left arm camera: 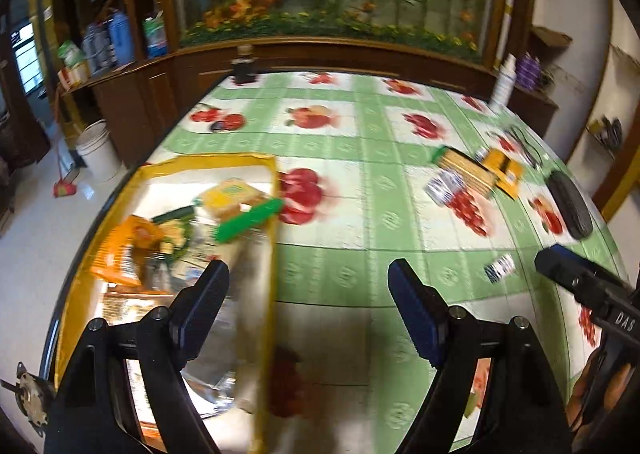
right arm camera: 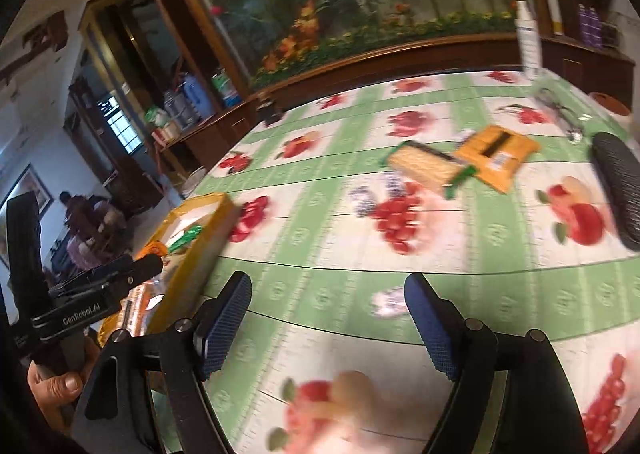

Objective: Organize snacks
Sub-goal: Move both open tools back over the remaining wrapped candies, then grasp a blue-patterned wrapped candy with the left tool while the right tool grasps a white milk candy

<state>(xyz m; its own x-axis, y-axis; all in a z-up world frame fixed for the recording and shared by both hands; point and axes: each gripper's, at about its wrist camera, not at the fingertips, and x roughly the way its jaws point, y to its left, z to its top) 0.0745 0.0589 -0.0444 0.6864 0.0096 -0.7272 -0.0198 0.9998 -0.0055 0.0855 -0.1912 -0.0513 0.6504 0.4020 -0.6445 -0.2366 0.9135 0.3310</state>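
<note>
My left gripper is open and empty, straddling the right wall of a yellow box at the table's left edge. Inside lie an orange packet, a yellow packet, a green pack and others. My right gripper hangs open and empty over the tablecloth, with a small white wrapper just beyond its fingers. Farther right on the table lie a biscuit pack with green ends, an orange packet and a small blue-white wrapper.
A black textured case lies at the table's right edge. A white bottle and a dark jar stand at the far edge, by the wooden cabinet. A white bucket stands on the floor left of the table.
</note>
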